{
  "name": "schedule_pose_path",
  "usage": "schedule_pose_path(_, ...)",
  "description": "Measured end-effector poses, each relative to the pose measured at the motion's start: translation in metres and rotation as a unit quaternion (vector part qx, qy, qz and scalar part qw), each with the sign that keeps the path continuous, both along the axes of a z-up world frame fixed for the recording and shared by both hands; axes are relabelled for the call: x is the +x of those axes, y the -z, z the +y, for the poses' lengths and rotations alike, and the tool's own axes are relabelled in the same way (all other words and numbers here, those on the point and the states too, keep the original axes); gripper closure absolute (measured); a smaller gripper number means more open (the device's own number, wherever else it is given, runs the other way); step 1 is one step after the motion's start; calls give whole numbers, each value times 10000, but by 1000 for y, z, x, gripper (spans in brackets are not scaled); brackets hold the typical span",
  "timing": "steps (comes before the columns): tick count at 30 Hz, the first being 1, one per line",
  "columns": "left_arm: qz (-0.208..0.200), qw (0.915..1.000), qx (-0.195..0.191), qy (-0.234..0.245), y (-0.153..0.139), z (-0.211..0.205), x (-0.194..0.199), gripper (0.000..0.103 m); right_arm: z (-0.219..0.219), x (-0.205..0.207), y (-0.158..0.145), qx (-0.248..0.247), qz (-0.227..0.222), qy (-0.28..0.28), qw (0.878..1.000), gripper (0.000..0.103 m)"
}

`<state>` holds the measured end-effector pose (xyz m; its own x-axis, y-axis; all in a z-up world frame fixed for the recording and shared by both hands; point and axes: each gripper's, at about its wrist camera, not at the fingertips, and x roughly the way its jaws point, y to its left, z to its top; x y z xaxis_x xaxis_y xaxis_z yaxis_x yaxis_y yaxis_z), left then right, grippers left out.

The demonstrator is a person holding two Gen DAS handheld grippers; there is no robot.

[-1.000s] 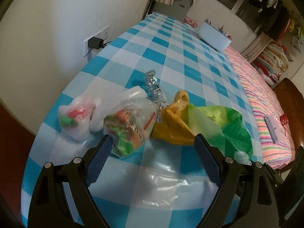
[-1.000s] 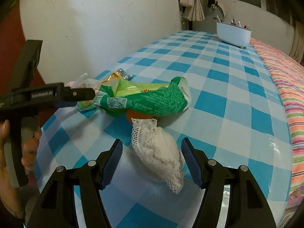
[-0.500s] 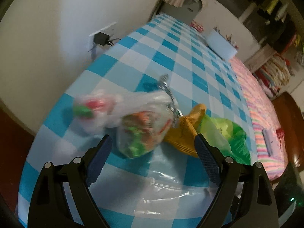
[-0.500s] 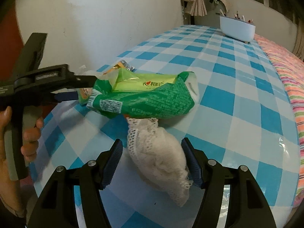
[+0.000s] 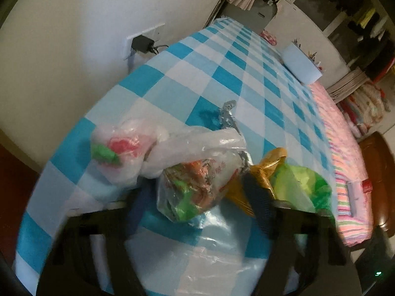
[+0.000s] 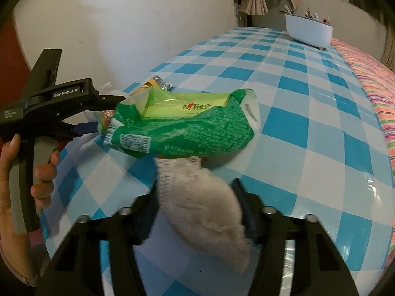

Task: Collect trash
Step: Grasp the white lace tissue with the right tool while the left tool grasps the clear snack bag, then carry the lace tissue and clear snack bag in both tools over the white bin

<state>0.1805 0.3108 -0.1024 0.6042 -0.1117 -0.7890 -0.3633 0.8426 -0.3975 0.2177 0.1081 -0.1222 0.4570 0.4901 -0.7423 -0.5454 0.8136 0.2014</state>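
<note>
The right gripper is closing its jaws around a white lacy bundle on the blue checked bench. Just behind the bundle lies a green wrapper. At the left, a hand holds the left gripper beside the wrapper. A white tub sits far back.
</note>
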Motion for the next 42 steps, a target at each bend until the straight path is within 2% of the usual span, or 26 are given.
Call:
schedule_pose_path(7,-131,9998,98,69,-2,-1,-1,57,-4,0,0,120,33,13,9999,60)
schedule_pose_path(13,-222,9989,418,62,-9,-5,-13,57,-11,-5,-4,262,17,45,9996,60)
schedule_pose_path(26,-831,9908,1051,175,-50,-35,-49,57,-38,-20,-25,684,-140,216,9973,60)
schedule_pose_path(36,-1221,9837,1222,507,-71,-77,-62,57,-72,-22,-33,784,-206,503,9954,60)
schedule_pose_path(42,-1296,9808,1244,760,-74,-102,-58,57,-89,-26,-36,780,-266,617,9947,60)
